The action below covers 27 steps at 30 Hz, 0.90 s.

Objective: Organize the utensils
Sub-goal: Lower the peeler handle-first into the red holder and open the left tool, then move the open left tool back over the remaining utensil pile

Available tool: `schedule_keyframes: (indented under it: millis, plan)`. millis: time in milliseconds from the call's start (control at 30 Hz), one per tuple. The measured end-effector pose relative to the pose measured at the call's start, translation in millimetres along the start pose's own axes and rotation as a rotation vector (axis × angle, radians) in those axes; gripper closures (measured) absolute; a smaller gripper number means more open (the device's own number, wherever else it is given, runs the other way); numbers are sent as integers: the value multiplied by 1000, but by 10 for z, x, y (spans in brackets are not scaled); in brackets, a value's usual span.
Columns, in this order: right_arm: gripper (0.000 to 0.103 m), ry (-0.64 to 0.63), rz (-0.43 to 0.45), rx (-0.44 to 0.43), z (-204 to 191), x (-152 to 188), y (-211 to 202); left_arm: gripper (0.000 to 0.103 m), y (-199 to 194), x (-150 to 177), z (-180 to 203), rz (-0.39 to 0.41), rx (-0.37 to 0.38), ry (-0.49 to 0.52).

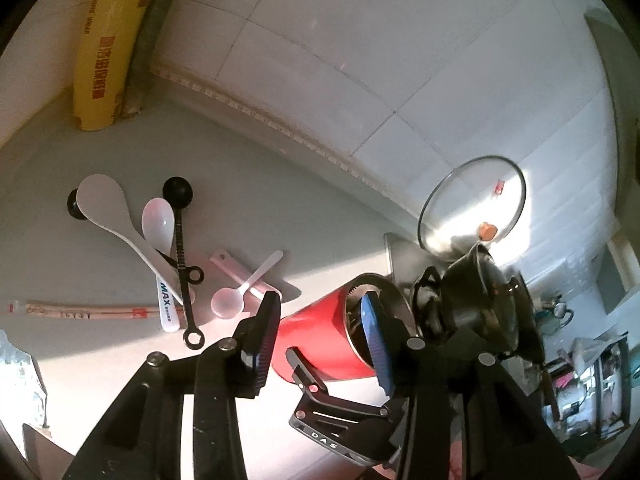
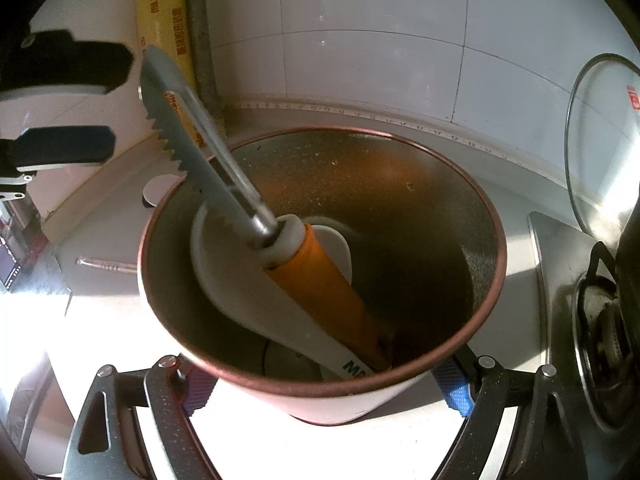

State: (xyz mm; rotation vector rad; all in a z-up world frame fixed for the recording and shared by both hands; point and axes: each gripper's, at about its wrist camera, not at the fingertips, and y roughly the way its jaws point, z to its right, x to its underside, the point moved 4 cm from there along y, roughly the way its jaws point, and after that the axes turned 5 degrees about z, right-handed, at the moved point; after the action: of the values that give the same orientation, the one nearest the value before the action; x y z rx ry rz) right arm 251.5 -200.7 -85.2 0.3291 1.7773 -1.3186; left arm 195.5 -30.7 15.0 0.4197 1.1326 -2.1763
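Observation:
My right gripper [image 2: 326, 394] is shut on a red metal cup [image 2: 320, 396], its pads pressing on both sides of the wall. Inside the cup lean an orange-handled peeler [image 2: 320, 276] with a serrated blade and a white rice paddle [image 2: 240, 280]. The left gripper [image 1: 322, 332] hovers open and holds nothing, just left of the cup [image 1: 320, 328]. On the counter further left lie a white rice paddle [image 1: 108, 216], a white spoon [image 1: 158, 220], black measuring spoons [image 1: 180, 232], a small clear spoon [image 1: 228, 300], a pink flat utensil [image 1: 236, 270] and wrapped chopsticks [image 1: 80, 312].
A yellow cling-wrap box [image 1: 104, 40] stands in the counter's corner by a pipe. A glass lid [image 1: 472, 204] leans on the tiled wall. Right of the cup is a steel gas stove [image 2: 560, 264] with a burner [image 2: 600, 320] and a dark pot [image 1: 480, 300].

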Motion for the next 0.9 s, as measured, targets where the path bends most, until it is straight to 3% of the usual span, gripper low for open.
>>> schedule_keyframes:
  millis: [267,333,433,500,567,700,800,900]
  plan:
    - [12,7,-2,0,14,11,-9,48,-136,3,-228,44,-78,-34]
    - [12,17,2,-9,25,17,-23,40,-178,4,-331,62,-131,-44]
    - [11,26,6,-14,42,31,-44,38,-249,11,-471,88,-206,-51]
    - [3,30,9,-14,46,42,-62,29,-288,25,-561,99,-244,-60]
    - [0,33,18,-16,46,44,-87,28,-331,42,-666,115,-277,-77]
    - [0,38,24,-22,32,45,-106,27,-426,82,-882,134,-335,-125]
    - [0,42,29,-27,12,44,-109,15,-523,117,-1098,159,-378,-180]
    - [0,41,35,-30,-4,44,-118,14,-618,167,-1294,185,-426,-232]
